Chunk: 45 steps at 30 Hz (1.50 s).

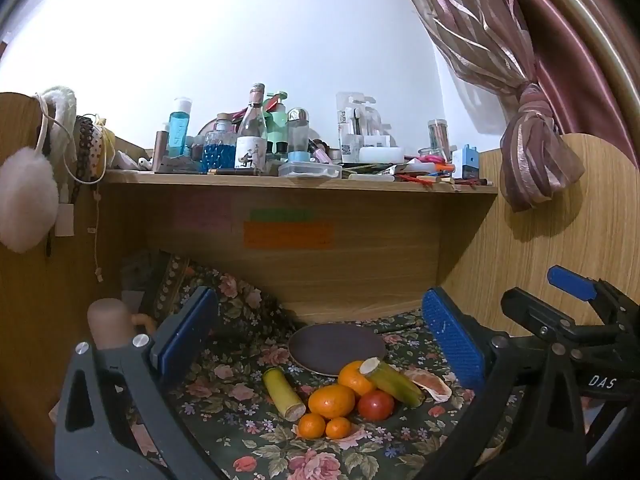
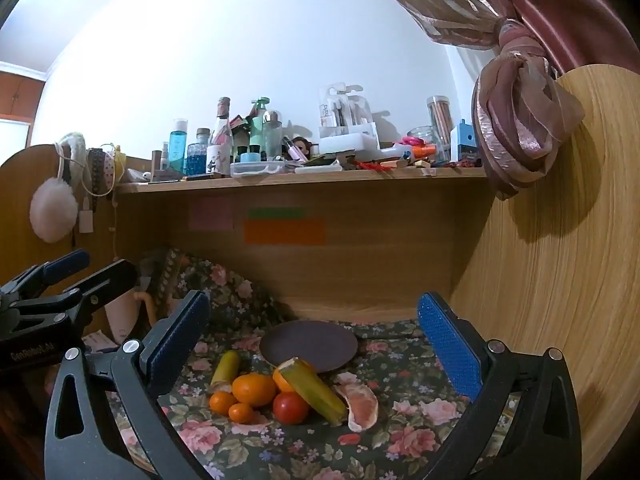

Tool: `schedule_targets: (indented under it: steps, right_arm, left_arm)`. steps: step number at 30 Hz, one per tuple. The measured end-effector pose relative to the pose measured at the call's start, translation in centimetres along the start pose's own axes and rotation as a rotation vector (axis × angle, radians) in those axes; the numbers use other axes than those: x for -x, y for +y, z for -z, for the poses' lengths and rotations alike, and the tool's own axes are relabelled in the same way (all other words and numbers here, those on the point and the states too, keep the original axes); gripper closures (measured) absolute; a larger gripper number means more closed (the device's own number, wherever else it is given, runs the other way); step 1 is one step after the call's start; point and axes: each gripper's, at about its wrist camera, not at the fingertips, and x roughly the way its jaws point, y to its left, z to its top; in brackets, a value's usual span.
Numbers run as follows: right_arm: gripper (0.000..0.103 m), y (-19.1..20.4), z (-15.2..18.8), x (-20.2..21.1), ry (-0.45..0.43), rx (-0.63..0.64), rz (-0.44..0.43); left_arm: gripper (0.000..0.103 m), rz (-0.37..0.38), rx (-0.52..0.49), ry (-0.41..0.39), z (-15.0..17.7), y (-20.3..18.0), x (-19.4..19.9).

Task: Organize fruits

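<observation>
A pile of fruit lies on the floral cloth [image 1: 224, 408]: several oranges, the biggest [image 1: 331, 401] [image 2: 253, 389] in front, a red tomato [image 1: 375, 405] [image 2: 291, 407], two yellow-green cane pieces [image 1: 283, 393] [image 2: 316, 390] and a pink pomelo wedge [image 1: 428, 384] [image 2: 362, 404]. Behind them sits an empty dark plate [image 1: 338, 347] [image 2: 308, 343]. My left gripper [image 1: 320, 336] hovers open in front of the pile, nothing between its blue pads. My right gripper [image 2: 316, 340] is open likewise, short of the fruit. Each gripper shows at the edge of the other's view.
A wooden shelf [image 1: 296, 182] [image 2: 304, 179] crowded with bottles and jars runs above the desk nook. Wooden side panels close in left and right. A tied pink curtain [image 1: 532, 148] [image 2: 520, 120] hangs at right; white earmuffs [image 1: 24, 200] hang at left.
</observation>
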Motion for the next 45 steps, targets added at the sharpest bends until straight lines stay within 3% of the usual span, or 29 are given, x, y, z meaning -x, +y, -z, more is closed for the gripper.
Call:
schedule_targets:
  steps: [45]
  right_arm:
    - [0.0, -0.2, 0.4, -0.6, -0.001, 0.0, 0.014]
  left_arm:
    - [0.0, 0.005, 0.023, 0.011, 0.6, 0.2, -1.0]
